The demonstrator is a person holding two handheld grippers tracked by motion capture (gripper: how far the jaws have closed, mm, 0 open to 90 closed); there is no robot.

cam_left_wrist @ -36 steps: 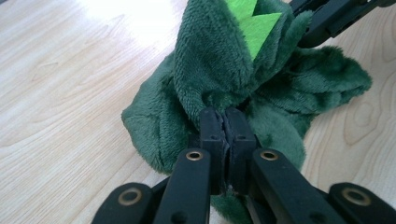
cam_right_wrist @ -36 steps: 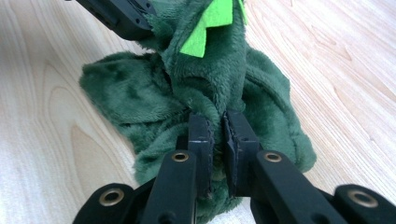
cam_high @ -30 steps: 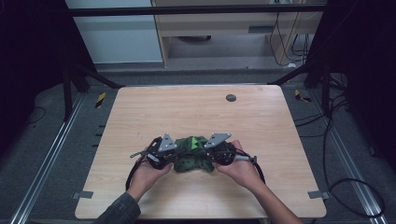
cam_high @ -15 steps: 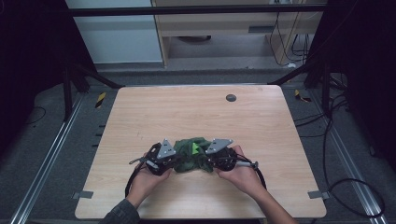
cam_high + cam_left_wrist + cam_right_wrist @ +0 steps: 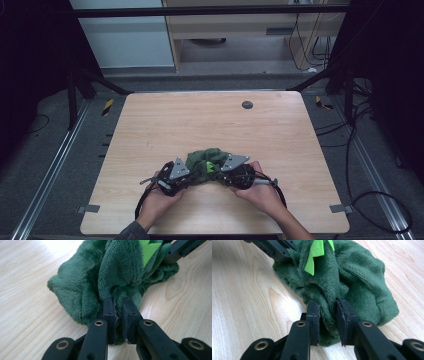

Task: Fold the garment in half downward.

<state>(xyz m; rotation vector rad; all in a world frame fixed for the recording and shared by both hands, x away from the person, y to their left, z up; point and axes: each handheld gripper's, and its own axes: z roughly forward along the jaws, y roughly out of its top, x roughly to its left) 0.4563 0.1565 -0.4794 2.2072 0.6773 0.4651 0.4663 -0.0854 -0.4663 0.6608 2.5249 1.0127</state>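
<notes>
**Green cloth pinched between two tools, one at each end**

A bunched dark green plush cloth (image 5: 206,161) lies on the desk (image 5: 210,120), toward the person's edge and about midway across. The left tool (image 5: 116,305) is closed hard on a fold at the cloth's left end, with only a thin wad of pile between its jaws. The right tool (image 5: 327,306) clamps a thicker fold at the opposite end, so its jaws stand a little apart. The cloth therefore sits directly between them, its long axis running left to right along the line joining the tools, and neither hand is nearer than the other. A bright green felt spike (image 5: 314,253) (perhaps trim on a plush costume piece) points up from the middle. Drawing the tools apart along that axis would probably stretch the bundle flat.
</notes>
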